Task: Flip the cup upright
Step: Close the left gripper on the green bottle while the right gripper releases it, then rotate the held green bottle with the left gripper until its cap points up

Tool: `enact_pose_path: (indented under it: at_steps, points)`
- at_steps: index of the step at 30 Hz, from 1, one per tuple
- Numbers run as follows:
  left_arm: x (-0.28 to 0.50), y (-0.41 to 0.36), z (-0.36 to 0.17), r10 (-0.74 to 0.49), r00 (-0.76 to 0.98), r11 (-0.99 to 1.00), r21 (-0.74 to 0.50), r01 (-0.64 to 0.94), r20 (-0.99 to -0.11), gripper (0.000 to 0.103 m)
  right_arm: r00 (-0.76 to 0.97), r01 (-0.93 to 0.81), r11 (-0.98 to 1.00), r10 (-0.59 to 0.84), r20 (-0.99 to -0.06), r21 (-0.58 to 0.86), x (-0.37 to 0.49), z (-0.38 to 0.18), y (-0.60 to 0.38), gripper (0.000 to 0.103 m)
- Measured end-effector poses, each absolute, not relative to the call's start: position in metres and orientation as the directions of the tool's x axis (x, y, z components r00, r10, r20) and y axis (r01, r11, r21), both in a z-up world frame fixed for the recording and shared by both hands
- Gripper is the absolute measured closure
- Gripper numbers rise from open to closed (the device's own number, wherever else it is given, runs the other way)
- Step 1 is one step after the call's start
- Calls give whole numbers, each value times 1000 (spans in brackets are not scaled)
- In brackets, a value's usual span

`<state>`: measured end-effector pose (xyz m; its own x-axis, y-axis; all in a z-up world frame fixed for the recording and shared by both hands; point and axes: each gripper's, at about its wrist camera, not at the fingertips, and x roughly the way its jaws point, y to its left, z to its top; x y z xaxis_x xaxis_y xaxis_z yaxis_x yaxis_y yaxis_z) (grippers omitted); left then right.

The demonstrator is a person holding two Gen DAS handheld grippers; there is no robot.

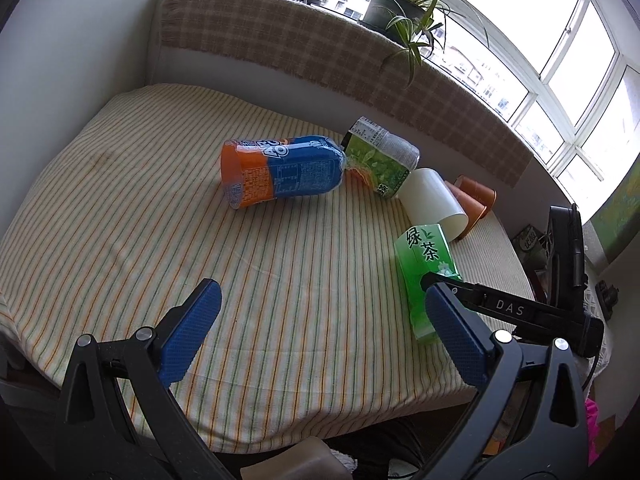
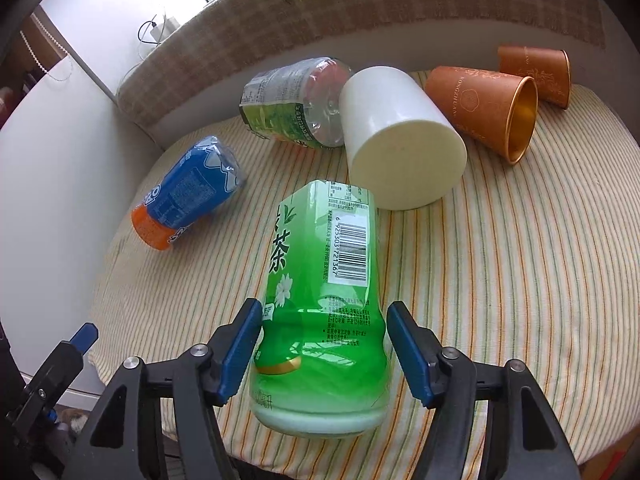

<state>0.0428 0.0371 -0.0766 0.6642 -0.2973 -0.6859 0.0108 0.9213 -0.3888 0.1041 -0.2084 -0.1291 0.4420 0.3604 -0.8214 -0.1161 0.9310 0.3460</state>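
Striped tablecloth (image 2: 500, 264) looking like matt woven cotton, slightly wrinkling. Green tea bottle cup (image 2: 320, 300) beside it showing glossy translucent plastic, reflecting window light. White cup (image 2: 400, 136) behind green one appearing smooth, matt plastic. Brown cups (image 2: 480, 108) beyond white cup looking like matt printed paper outside, shiny gold foil lining inside. Right gripper (image 2: 324, 356) pads showing textured blue rubber; arms looking like matt black plastic with metal rivets.

Far orange cup (image 1: 476, 194) mostly hidden.
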Motion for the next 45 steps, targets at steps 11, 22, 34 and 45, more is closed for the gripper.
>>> enact_pose_path:
  at_steps: [11, 22, 34, 45]
  points:
    - [89, -5, -88, -543, 487, 816, -567, 112, -684, 0, 587, -40, 939, 298, -753, 341, 29, -100, -278, 27]
    - [157, -50, -123, -653, 303, 739, -672, 54, -694, 15, 601, 121, 929, 211, -770, 349, -14, -110, -337, 27]
    - [170, -74, -130, -608, 257, 788, -610, 80, -751, 28, 601, 143, 920, 213, -771, 366, -14, -116, -348, 27]
    - [166, -77, -124, -564, 300, 822, -558, 114, -770, 38, 596, 167, 922, 188, -781, 349, -11, -120, -349, 27]
